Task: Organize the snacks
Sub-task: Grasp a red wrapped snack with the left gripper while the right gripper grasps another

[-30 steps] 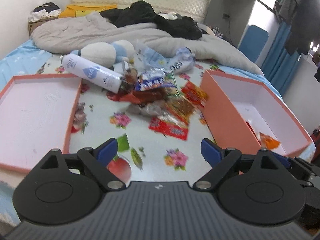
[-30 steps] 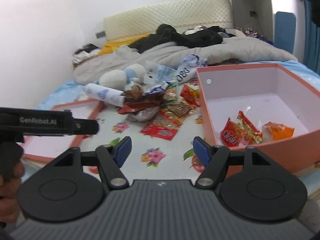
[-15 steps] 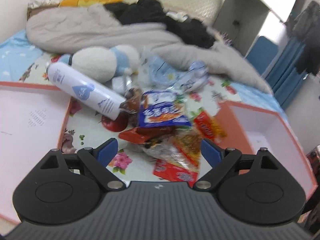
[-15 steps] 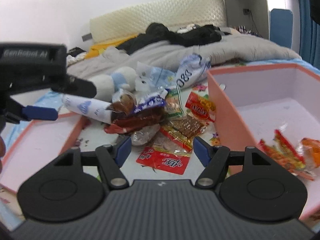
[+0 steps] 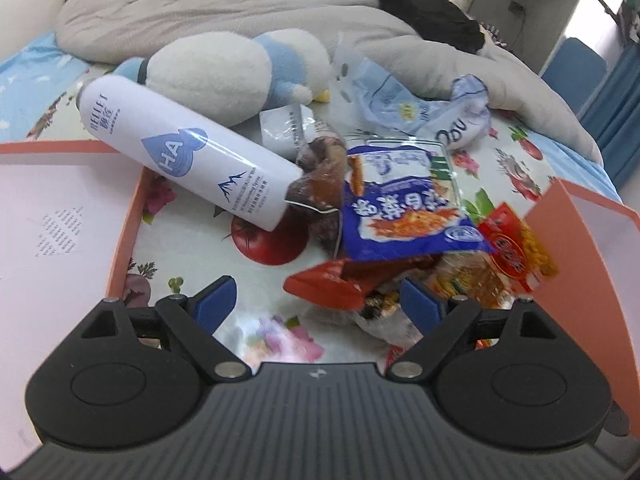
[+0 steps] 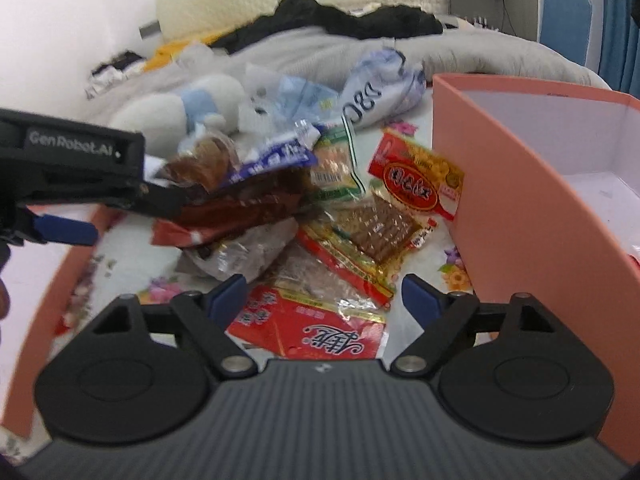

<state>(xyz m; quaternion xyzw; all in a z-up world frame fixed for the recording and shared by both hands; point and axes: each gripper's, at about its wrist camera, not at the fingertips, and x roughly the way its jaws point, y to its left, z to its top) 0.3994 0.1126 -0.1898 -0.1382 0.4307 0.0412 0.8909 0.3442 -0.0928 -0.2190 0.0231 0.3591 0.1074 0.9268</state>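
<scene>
A pile of snack packets lies on the floral bedsheet. In the left wrist view my left gripper (image 5: 318,306) is open, just short of a red-brown packet (image 5: 340,282) under a blue packet (image 5: 404,216). In the right wrist view my right gripper (image 6: 322,300) is open, low over a red packet (image 6: 308,334), with a brown packet (image 6: 374,230) and another red packet (image 6: 416,186) beyond. The left gripper body (image 6: 76,172) reaches in from the left. The pink box (image 6: 504,200) stands on the right.
A white spray bottle (image 5: 188,156) and a plush toy (image 5: 224,72) lie behind the pile. The flat pink box lid (image 5: 60,216) is on the left, the pink box wall (image 5: 576,256) on the right. A grey duvet (image 5: 224,8) and crumpled bags (image 5: 408,108) lie further back.
Both grippers have moved forward and lower toward the snack pile, so the packets fill more of each view. Both stay open and empty.
</scene>
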